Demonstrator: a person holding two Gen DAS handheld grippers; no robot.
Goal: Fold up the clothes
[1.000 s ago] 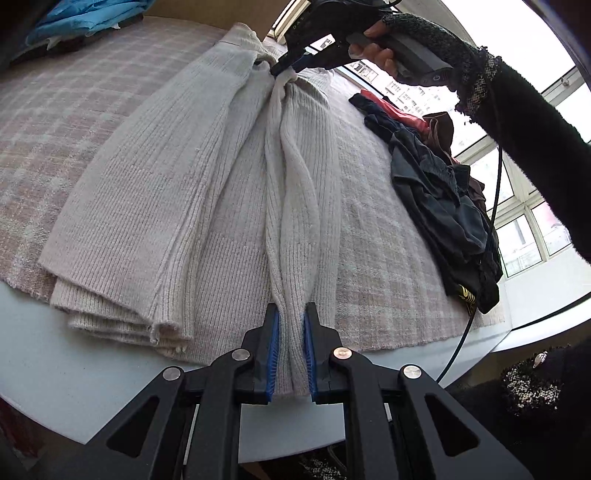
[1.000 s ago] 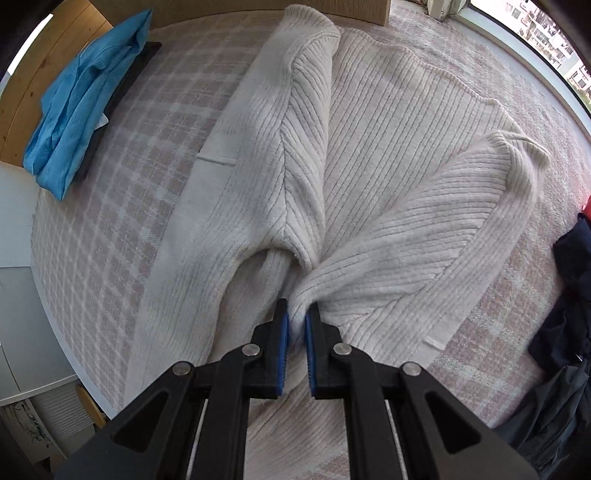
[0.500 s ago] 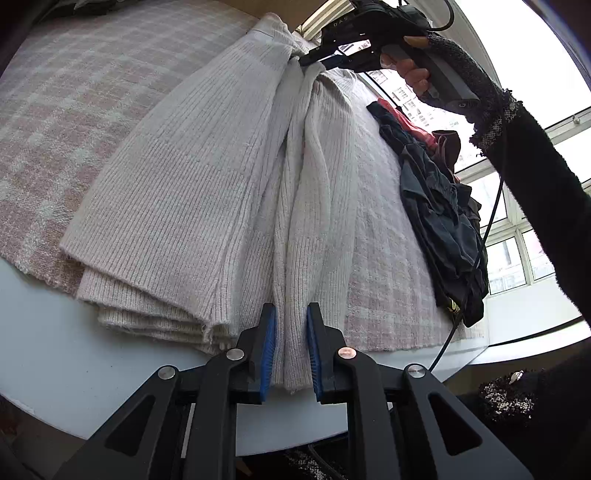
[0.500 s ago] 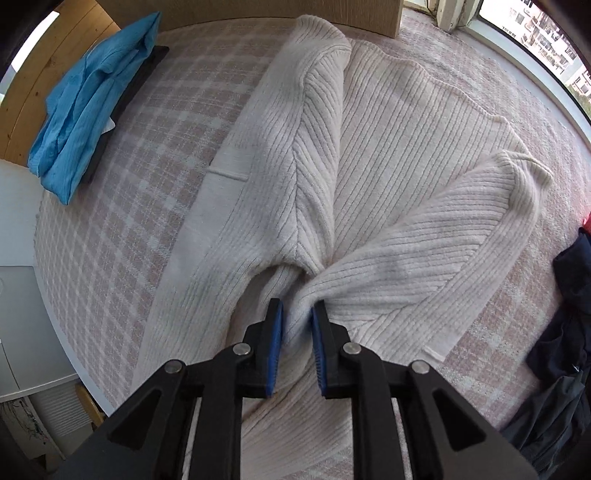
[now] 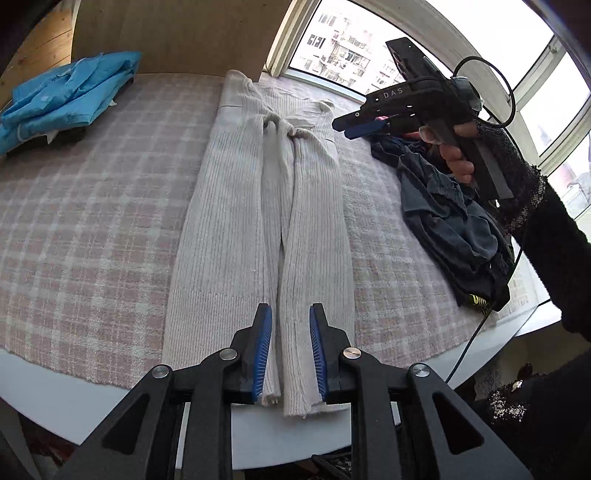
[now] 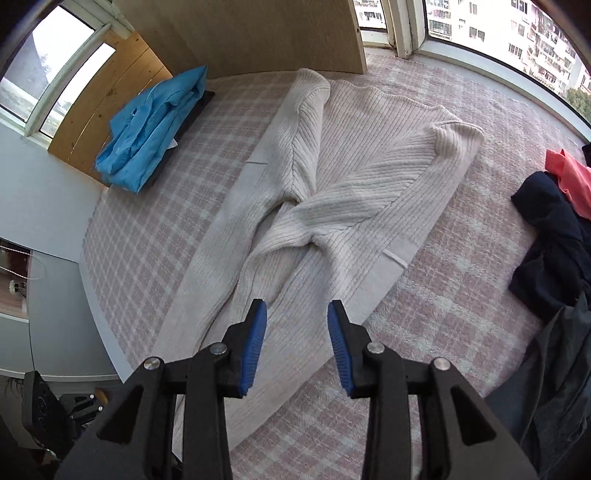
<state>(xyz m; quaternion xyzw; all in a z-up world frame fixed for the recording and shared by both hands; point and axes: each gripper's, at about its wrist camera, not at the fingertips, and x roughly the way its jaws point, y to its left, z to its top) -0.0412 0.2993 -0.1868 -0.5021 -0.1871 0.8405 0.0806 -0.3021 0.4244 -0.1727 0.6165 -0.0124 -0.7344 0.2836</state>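
Sweater point(image 5: 266, 221), cream ribbed knit, lies flat on a pink-and-white checked blanket point(image 5: 92, 221) spread over the counter point(image 5: 44, 380). Both sleeves are folded inward and run side by side down the middle of the body, cuffs at the near hem. In the left wrist view the hem and cuffs overhang the blanket's near edge onto bare counter.

Left claw point(image 5: 290, 354) sits at the near hem, jaws apart, blue pads either side of the sleeve cuffs. It grips nothing; whether the pads touch the knit cannot be told.

Right claw point(image 5: 356, 123) seen from the left wrist view: held in a hand point(image 5: 458, 155) with a dark sleeve, raised above the sweater's far right shoulder and clear of the fabric. In the right wrist view its point(image 6: 297, 345) jaws stand wide open and empty over the sweater, and the sleeves cross just beyond the fingertips.

Blue garment point(image 5: 62, 96) lies folded on a dark flat item at the far left of the blanket, well apart from the sweater. Pile of dark clothes point(image 5: 454, 225) lies on the right side of the blanket, near the sweater but not touching it. Red-orange piece point(image 6: 569, 177) sits on the pile in the right wrist view.

Wooden board point(image 6: 258, 33) stands along the far edge of the counter. Windows point(image 5: 343, 48) curve round the far right, buildings visible outside.
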